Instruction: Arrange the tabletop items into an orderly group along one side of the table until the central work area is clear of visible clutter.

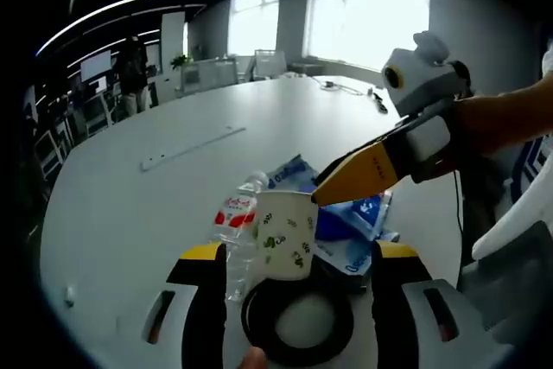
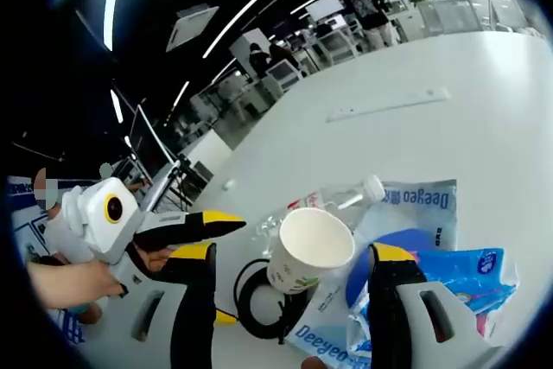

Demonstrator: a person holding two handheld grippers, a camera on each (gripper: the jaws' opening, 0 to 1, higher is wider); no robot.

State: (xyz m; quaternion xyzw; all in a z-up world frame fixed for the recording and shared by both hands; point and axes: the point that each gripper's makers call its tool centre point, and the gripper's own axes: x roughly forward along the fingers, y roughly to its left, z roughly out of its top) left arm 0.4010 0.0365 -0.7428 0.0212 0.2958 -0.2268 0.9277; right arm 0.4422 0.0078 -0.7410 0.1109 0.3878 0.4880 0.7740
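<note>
In my left gripper view, the left gripper [image 1: 299, 278] stands wide open, holding nothing. The cup [image 1: 286, 235] sits upright between its jaws on the white surface [image 1: 130, 205], with the bottle [image 1: 236, 222] lying beside it, a black ring [image 1: 298, 321] in front and blue packs [image 1: 350, 218] behind. The right gripper [image 1: 324, 192] reaches in by the cup's rim; its opening I cannot tell here.

In my right gripper view, the right gripper [image 2: 292, 274] is wide open around the cup [image 2: 309, 248], not touching.

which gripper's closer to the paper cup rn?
Right. The right gripper has its jaw tips at the paper cup's rim, jaws straddling it in the right gripper view. The left gripper sits just beside the cup, apart from it.
</note>
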